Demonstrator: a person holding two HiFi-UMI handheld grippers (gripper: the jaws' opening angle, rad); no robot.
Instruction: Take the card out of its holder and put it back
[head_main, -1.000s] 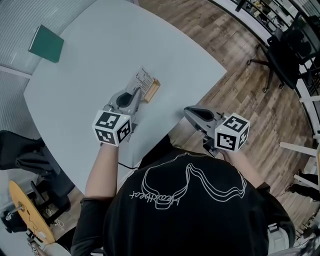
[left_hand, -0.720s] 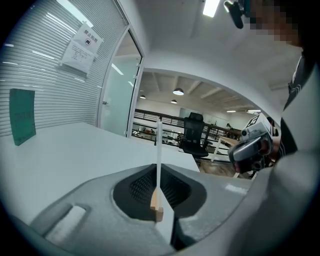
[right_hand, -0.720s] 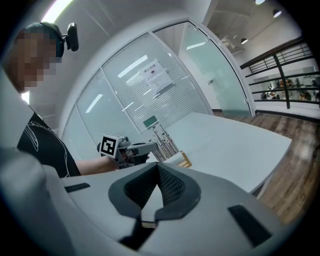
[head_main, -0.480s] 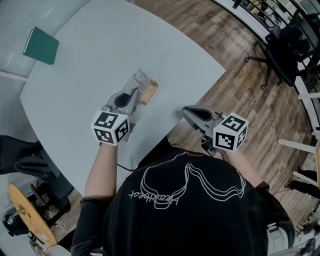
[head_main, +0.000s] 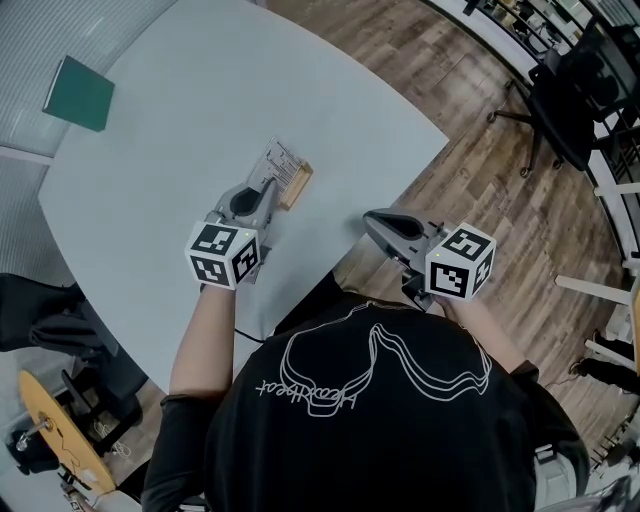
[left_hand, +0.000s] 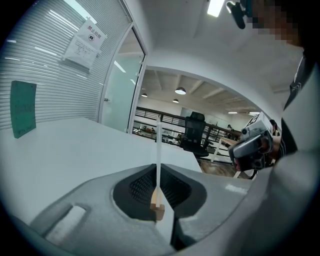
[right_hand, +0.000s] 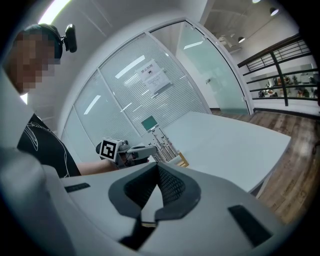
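A white printed card (head_main: 281, 160) stands over a small wooden holder (head_main: 298, 186) on the pale round table (head_main: 200, 90). My left gripper (head_main: 268, 186) is shut on the card's near edge. Its own view shows the card edge-on as a thin white line (left_hand: 158, 150) between the pads, with the wooden holder (left_hand: 158, 210) at its foot. Whether the card sits in the slot I cannot tell. My right gripper (head_main: 371, 221) hovers at the table's right edge, shut and holding nothing. It looks across at the card (right_hand: 163, 143), the holder (right_hand: 183, 160) and the left gripper (right_hand: 146, 150).
A green book (head_main: 78, 92) lies at the table's far left corner and also shows in the left gripper view (left_hand: 23, 107). A black office chair (head_main: 568, 108) stands on the wooden floor (head_main: 480, 170) to the right. A yellow board (head_main: 57, 428) lies at bottom left.
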